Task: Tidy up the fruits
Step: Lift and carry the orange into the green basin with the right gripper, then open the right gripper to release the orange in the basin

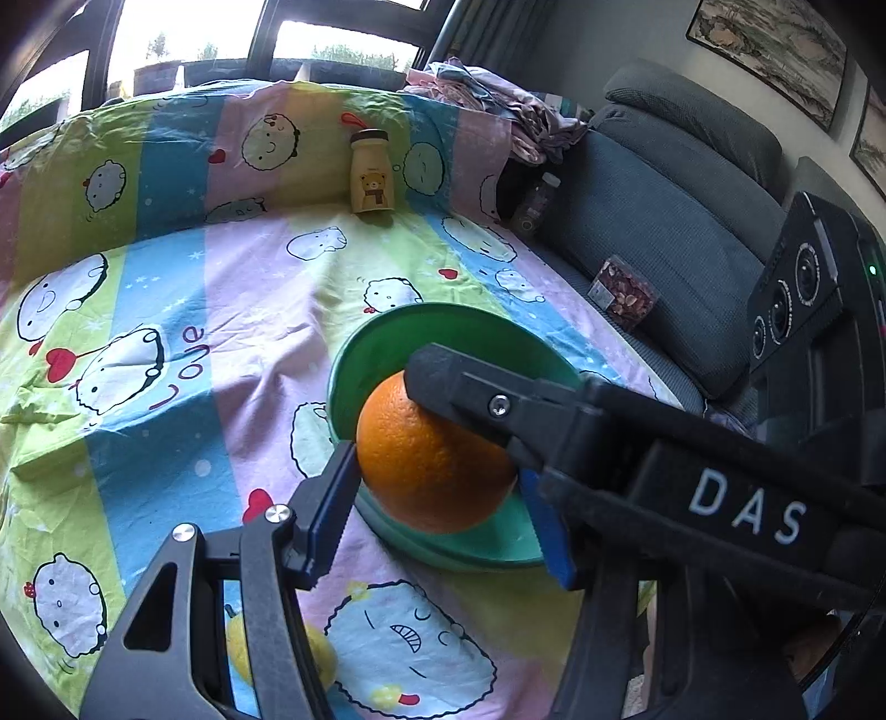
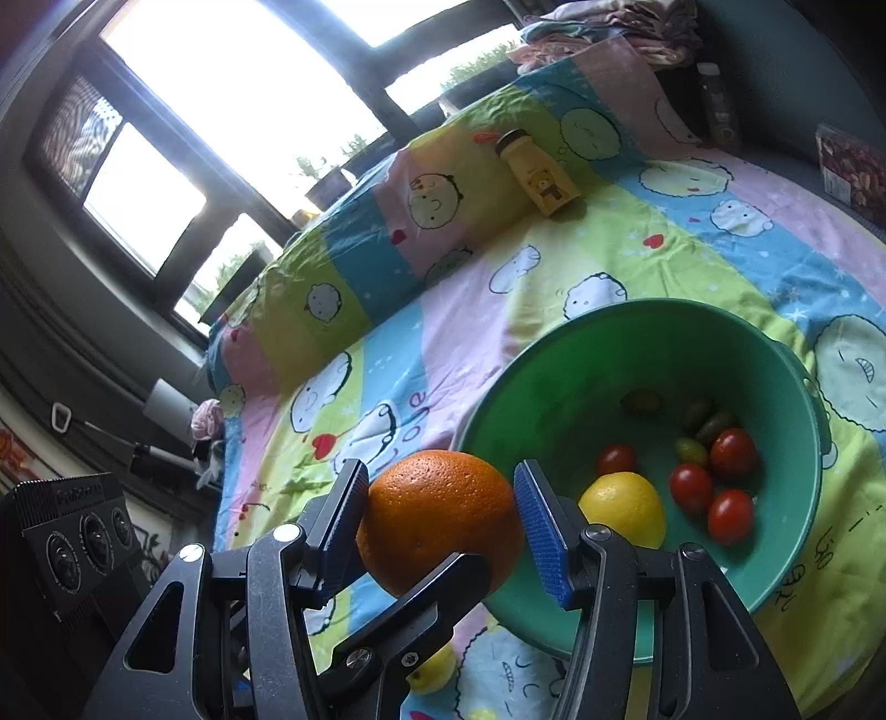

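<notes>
A home's living room: a grey cushioned sofa (image 1: pixel 664 221) sits beside a surface draped in a cartoon-print bedsheet (image 1: pixel 166 310) (pastel stripes, hearts, round faces), with framed landscape paintings (image 1: pixel 775 50) on the wall, crumpled laundry (image 1: pixel 487 105) heaped at the far end, and large dark-framed windows (image 2: pixel 221 99) showing greenery outside.

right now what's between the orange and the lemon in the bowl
A blue-padded finger of the right gripper, pressed against the orange, stands between it and the lemon; the right wrist view shows this.

Cartoon bedsheet (image 1: pixel 166 310) (bowl (image 2: pixel 498 399), bottle (image 1: pixel 371 171))
</notes>
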